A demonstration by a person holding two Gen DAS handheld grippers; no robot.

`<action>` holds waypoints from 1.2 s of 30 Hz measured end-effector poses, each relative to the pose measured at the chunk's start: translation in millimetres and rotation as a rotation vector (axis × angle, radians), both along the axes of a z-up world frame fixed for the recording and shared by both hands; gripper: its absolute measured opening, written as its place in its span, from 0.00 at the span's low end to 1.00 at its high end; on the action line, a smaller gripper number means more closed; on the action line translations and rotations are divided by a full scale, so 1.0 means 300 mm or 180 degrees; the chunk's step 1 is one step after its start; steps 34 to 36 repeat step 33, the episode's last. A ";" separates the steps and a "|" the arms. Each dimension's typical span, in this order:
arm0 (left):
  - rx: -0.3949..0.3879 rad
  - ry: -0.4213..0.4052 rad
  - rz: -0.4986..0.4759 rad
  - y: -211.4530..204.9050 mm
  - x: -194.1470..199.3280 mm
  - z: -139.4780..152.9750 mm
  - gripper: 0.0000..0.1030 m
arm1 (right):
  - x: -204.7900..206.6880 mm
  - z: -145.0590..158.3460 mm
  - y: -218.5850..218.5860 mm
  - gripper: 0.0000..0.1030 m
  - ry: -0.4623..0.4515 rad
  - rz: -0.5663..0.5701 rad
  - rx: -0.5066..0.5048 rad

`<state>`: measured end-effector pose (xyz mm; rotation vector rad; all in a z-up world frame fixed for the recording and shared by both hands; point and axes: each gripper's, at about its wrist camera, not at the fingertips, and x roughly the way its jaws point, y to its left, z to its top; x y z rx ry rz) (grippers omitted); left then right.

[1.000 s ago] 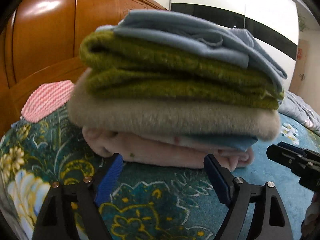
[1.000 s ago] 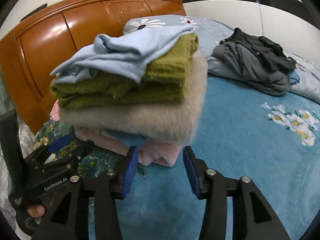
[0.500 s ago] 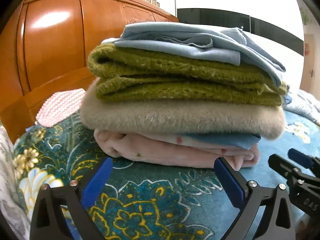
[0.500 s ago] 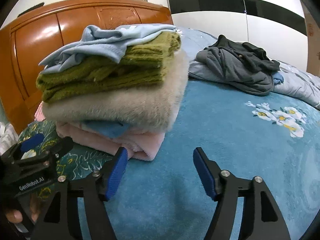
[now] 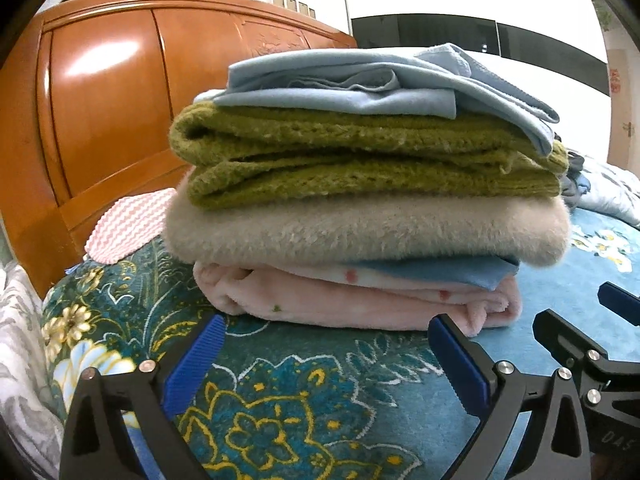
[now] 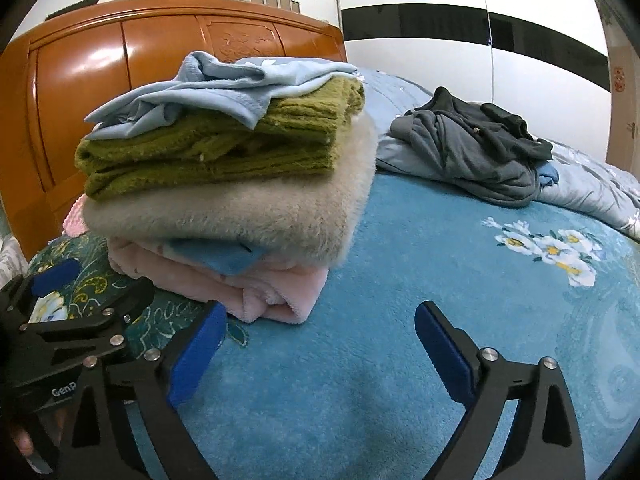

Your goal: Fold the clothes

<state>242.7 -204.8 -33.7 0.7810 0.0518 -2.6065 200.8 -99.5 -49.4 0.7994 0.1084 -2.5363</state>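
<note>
Left wrist view shows the left gripper (image 5: 326, 356) with jaws spread, holding nothing, just short of the stack of folded clothes (image 5: 360, 208) on the bed (image 5: 280, 400). The right gripper (image 6: 320, 344), jaws also spread and empty, sits near the stack's corner. The loosely laid blue top (image 6: 224, 88) overhangs; a careless nudge could probably slide it off or tip the pile. A dark unfolded garment (image 6: 472, 148) lies well apart.

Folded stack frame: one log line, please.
stack: folded, on bed | left gripper: open, empty | right gripper: open, empty | grey clothes: unfolded, behind
</note>
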 end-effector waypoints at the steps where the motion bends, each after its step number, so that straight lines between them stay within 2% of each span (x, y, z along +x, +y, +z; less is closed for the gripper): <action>1: -0.0008 0.0003 0.0014 -0.001 0.000 0.000 1.00 | 0.000 0.000 0.000 0.98 0.0005 -0.0007 0.0003; 14: -0.0113 0.0030 0.0120 -0.002 0.000 -0.005 1.00 | 0.038 0.009 0.000 1.00 0.0140 -0.0026 0.0031; 20: -0.0178 -0.0067 0.0146 0.011 -0.011 -0.005 1.00 | 0.046 0.013 0.012 1.00 0.0154 -0.0053 -0.0011; 36: -0.0181 -0.0073 0.0128 0.014 -0.031 0.001 1.00 | 0.044 0.013 0.017 1.00 0.0150 -0.0039 -0.0027</action>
